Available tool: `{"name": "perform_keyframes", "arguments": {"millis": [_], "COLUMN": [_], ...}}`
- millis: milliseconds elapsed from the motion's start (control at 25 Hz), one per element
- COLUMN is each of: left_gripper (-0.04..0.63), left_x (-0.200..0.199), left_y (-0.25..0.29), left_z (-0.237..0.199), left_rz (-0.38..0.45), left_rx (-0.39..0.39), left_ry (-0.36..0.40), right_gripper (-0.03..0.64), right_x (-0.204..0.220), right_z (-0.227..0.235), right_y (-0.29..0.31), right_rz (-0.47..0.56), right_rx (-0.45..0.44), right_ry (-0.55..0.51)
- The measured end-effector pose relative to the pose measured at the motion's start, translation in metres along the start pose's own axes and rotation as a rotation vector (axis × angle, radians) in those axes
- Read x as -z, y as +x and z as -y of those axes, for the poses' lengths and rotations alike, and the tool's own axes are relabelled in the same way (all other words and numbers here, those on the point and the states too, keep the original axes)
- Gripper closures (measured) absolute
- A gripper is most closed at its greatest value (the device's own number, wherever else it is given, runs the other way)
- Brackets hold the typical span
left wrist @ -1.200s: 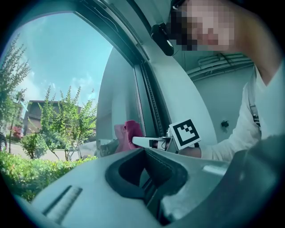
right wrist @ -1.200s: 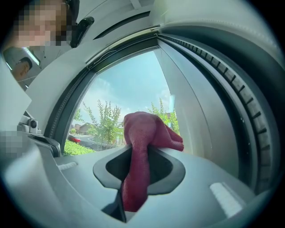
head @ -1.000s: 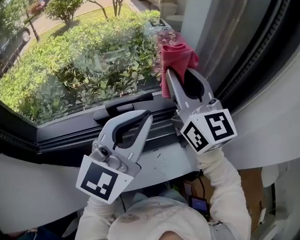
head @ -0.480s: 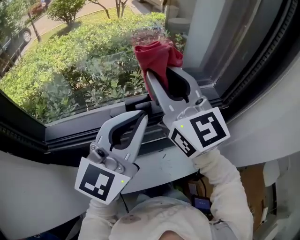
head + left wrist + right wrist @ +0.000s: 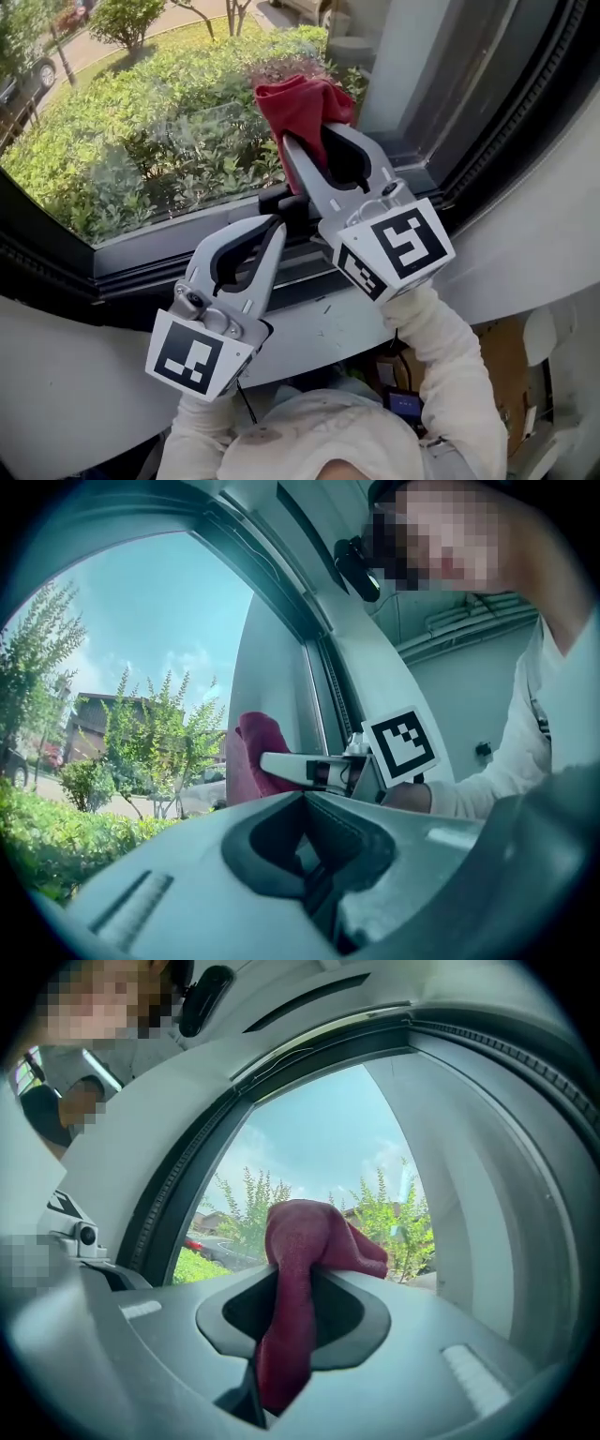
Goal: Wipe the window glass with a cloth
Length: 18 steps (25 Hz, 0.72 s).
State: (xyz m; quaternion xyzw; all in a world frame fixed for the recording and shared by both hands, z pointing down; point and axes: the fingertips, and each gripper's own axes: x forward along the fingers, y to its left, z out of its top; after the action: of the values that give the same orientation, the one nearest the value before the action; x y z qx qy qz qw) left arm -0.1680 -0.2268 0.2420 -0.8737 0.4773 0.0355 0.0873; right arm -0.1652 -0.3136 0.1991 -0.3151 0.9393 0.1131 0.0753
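Red cloth [image 5: 302,105] is pinched in the right gripper [image 5: 317,142] — it's bunched up past the tips and sits against the window glass [image 5: 141,141], and the right gripper view shows a tail of it hanging down between the jaws. The left gripper [image 5: 267,230] has its jaws closed on nothing, low over the dark window frame [image 5: 122,272], just beside the right one. Compared to a second ago the cloth has slid left along the glass — the left gripper has barely moved

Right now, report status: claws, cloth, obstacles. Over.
Right claw shut on cloth, cloth on glass. Left claw shut, empty. Handle just below cloth.
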Motion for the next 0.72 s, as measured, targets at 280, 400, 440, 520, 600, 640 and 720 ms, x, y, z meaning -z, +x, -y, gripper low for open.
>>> {"name": "perform_keyframes", "arguments": {"millis": [280, 400, 440, 520, 600, 640, 720], "left_gripper": [0.595, 0.595, 0.595, 0.595, 0.595, 0.595, 0.595], "left_x": [-0.011, -0.015, -0.017, -0.02, -0.022, -0.022, -0.021], "left_y": [0.0, 0.002, 0.004, 0.007, 0.009, 0.01, 0.012], "left_z": [0.011, 0.019, 0.022, 0.028, 0.037, 0.042, 0.051], "left_rz": [0.025, 0.027, 0.027, 0.028, 0.027, 0.025, 0.019], "left_rx": [0.002, 0.001, 0.001, -0.001, 0.006, 0.01, 0.014], "left_ry": [0.016, 0.025, 0.027, 0.033, 0.038, 0.041, 0.046], "right_gripper": [0.509, 0.509, 0.509, 0.509, 0.509, 0.509, 0.509], "right_x": [-0.033, -0.034, -0.033, -0.03, -0.025, -0.022, -0.016], "right_z": [-0.019, -0.007, -0.003, 0.003, 0.006, 0.006, 0.006], "right_y": [-0.025, -0.052, -0.062, -0.084, -0.105, -0.115, -0.135], "right_rz": [0.053, 0.06, 0.059, 0.055, 0.048, 0.043, 0.035], "right_rx": [-0.057, -0.034, -0.028, -0.02, -0.015, -0.012, -0.006], "right_ry": [-0.057, -0.004, 0.013, 0.04, 0.051, 0.052, 0.058]}}
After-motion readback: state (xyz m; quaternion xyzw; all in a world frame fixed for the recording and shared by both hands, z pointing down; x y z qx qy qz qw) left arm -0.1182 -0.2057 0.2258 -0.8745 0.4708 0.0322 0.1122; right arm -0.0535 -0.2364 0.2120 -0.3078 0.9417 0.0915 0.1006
